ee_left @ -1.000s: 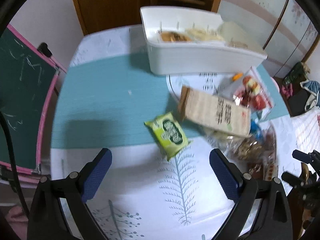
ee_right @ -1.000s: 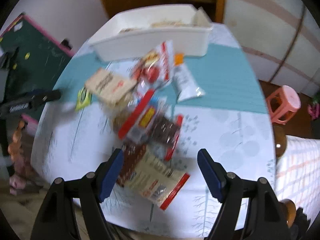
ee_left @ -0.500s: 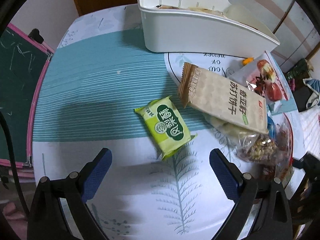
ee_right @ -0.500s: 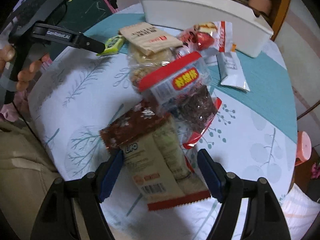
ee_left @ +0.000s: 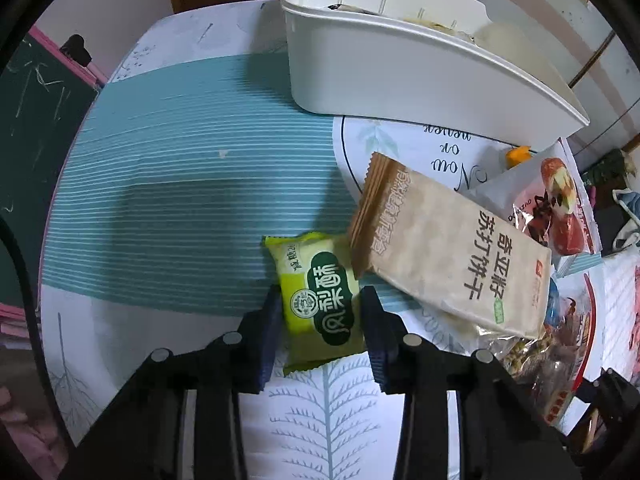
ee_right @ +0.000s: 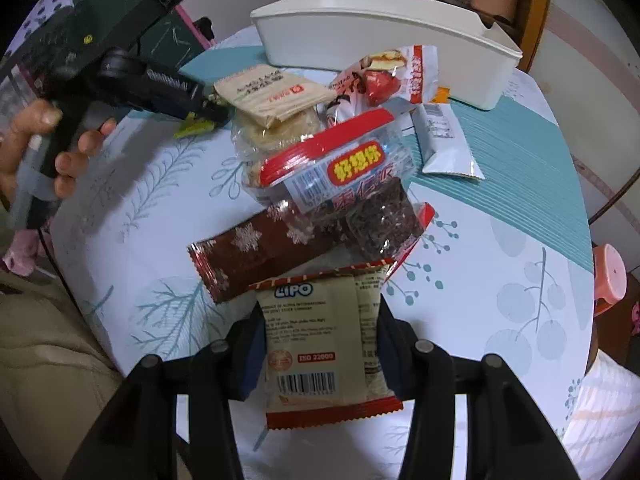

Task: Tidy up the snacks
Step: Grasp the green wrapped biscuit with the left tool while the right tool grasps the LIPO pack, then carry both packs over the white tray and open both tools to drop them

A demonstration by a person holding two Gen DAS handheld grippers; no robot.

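Observation:
A green snack packet (ee_left: 308, 264) lies on the table where the teal band meets the white cloth. My left gripper (ee_left: 321, 294) points down over it. Its jaws are closing, and both blue pads press the packet's long sides. A cream LIPO packet (ee_right: 320, 356) with red edges lies nearest in the right wrist view. My right gripper (ee_right: 320, 312) is closing on it too, pads against both sides. The white bin (ee_left: 400, 64) stands at the back with some snacks inside. The right wrist view also shows a hand (ee_right: 60, 140) holding the left gripper (ee_right: 200, 108).
Piled between the grippers are a beige cracker pack (ee_left: 448, 252), a red date packet (ee_left: 556, 208), a brown snowflake packet (ee_right: 256, 252), a red-topped clear pack (ee_right: 340, 176) and a silver-white packet (ee_right: 444, 144). A chalkboard (ee_left: 24, 120) stands left; a pink stool (ee_right: 610, 276) stands right.
Both grippers came down toward the table. The left jaws closed from wide apart onto the green packet. The right jaws closed onto the LIPO packet.

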